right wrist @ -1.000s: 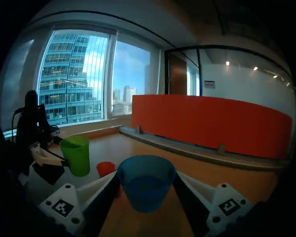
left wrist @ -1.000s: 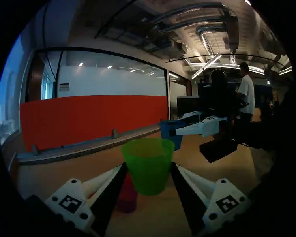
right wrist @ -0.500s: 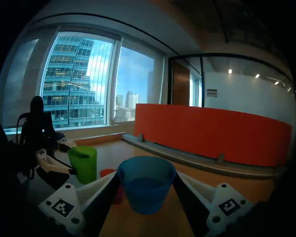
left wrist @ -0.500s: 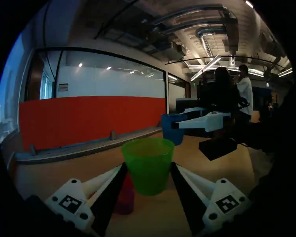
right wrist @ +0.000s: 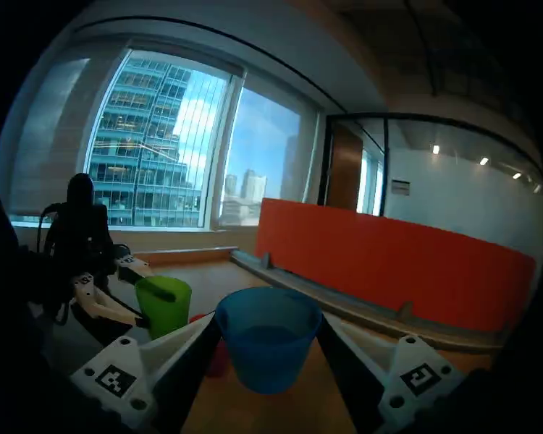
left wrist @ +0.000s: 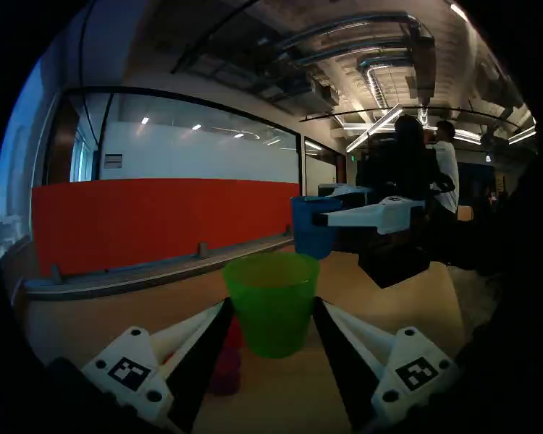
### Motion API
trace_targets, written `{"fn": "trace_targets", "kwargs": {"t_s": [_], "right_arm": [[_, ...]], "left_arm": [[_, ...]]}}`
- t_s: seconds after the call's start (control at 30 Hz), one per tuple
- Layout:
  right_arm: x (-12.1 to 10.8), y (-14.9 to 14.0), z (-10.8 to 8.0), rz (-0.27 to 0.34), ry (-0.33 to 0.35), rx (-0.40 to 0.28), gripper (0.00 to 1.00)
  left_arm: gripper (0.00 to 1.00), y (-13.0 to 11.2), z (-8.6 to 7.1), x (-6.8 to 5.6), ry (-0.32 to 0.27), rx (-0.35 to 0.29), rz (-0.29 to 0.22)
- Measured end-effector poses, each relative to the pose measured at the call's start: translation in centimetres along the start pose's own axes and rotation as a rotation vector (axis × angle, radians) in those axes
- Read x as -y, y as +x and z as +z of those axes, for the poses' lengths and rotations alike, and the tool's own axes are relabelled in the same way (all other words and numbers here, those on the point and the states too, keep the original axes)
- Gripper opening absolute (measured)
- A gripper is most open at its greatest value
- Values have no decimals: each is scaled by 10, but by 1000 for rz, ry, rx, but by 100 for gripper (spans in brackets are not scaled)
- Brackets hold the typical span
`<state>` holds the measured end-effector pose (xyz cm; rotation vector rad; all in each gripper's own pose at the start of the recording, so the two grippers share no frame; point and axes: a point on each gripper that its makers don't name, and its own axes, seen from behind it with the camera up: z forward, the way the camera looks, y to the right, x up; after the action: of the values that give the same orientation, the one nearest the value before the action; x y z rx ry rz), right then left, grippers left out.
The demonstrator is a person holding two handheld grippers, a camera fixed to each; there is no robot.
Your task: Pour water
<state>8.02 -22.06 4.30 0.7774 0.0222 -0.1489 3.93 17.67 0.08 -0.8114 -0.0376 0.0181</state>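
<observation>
The green cup point(left wrist: 271, 307) sits clamped between the left gripper's point(left wrist: 271, 318) fingers, the blue cup point(right wrist: 268, 347) between the right gripper's point(right wrist: 268, 329), so neither gap is free. In the left gripper view the blue cup hangs ahead and higher, apart from the green rim. A red cup point(left wrist: 234, 336) stands low beside the left finger. Beyond, bare table point(left wrist: 112, 325) runs to a rail point(left wrist: 148, 266) and orange wall point(left wrist: 156, 217).

No text can be read. A small sign point(left wrist: 113, 160) on the white wall point(left wrist: 199, 155), at ten o'clock in the left gripper view, is too small. The left gripper point(left wrist: 271, 305) carries patterned square markers point(left wrist: 129, 372), without letters.
</observation>
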Motion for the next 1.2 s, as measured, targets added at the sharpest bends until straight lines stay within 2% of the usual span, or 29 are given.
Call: {"fn": "trace_targets", "kwargs": {"t_s": [0.3, 0.83, 1.2], "right_arm": [[6, 19, 6, -96, 28, -11, 91], [2, 41, 13, -261, 36, -17, 91], [1, 50, 19, -351, 41, -14, 91]], "left_arm": [[80, 2, -1, -2, -4, -1, 9], [79, -3, -4, -7, -11, 13, 29], [79, -2, -3, -9, -15, 13, 35]]}}
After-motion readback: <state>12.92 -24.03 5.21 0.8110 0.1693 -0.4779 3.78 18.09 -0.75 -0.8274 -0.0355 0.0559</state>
